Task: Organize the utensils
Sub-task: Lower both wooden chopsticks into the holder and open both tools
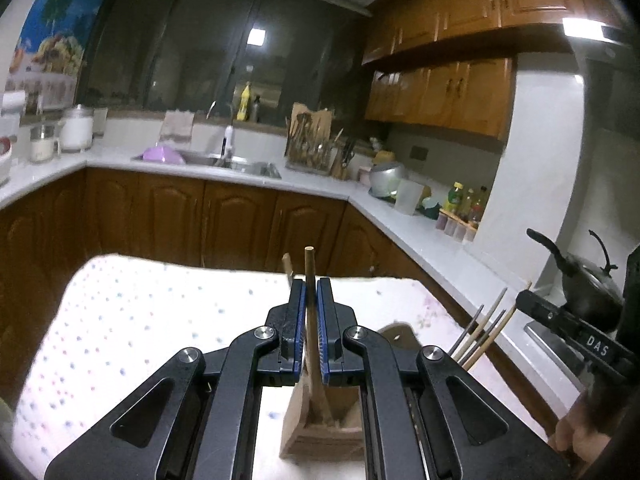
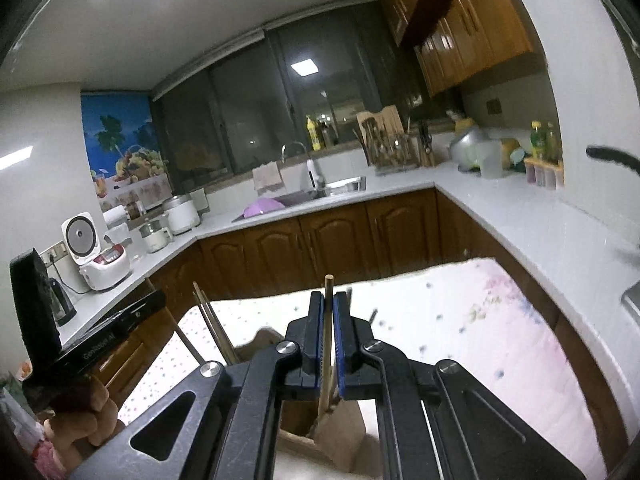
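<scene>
The left tool (image 1: 311, 300) is nearly closed, its blue-lined jaws pinching a wooden stick (image 1: 310, 276) that stands almost upright. The stick's round top pokes out above the jaws toward twelve o'clock, and its lower part widens as it runs down into a wooden holder (image 1: 296, 432) standing on the table (image 1: 140, 320), which is covered by a white cloth with small coloured dots. A second, flatter wooden handle (image 1: 286, 264) shows just behind the left jaw at about eleven o'clock. At three o'clock in the left wrist view, a bunch of chopsticks (image 1: 484, 330) leans up and to the right, close to the other black tool.

The right tool (image 2: 328, 312) is likewise almost shut, clamped on a thin wooden stick (image 2: 329, 292) whose tip rises above the jaws. Its shaft drops between the jaws into the wooden holder (image 2: 340, 428) below. At nine o'clock in the right wrist view, more chopsticks (image 2: 212, 320) lean up and to the left, and at eight o'clock a hand (image 2: 80, 420) grips the other tool's handle.

Behind the table runs a kitchen counter (image 1: 320, 186) with a sink (image 1: 240, 164) and a rack of utensils (image 1: 312, 144).
</scene>
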Demonstrator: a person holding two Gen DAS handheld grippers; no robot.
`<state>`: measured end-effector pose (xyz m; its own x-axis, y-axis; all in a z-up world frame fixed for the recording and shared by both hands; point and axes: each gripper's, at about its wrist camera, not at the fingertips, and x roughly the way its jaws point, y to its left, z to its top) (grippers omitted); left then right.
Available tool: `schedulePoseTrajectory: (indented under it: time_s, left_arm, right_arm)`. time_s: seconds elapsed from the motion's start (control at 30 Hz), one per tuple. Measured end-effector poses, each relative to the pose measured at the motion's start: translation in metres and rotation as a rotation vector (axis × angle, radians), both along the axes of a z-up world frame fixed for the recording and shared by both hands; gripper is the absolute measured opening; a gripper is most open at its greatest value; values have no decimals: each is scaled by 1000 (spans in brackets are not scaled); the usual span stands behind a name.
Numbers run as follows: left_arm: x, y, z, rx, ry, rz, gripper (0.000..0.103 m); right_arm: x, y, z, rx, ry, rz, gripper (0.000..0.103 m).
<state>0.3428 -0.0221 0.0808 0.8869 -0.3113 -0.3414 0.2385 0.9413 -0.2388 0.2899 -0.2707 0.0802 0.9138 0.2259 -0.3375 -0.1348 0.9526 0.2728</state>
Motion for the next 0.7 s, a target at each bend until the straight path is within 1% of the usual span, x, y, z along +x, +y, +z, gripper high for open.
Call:
schedulePoseTrajectory:
  time_s: [0.13, 0.17, 0.7]
  left_arm:
    - [6, 2, -9, -22, 29, -3, 5]
    - [6, 1, -11, -17, 28, 2, 5]
    - [6, 1, -10, 5, 32, -1, 6]
  right_arm:
    - [4, -1, -12, 15, 35, 0, 5]
    - [3, -2, -12, 17, 29, -5, 5]
    - [4, 1, -13, 11, 41, -12, 5]
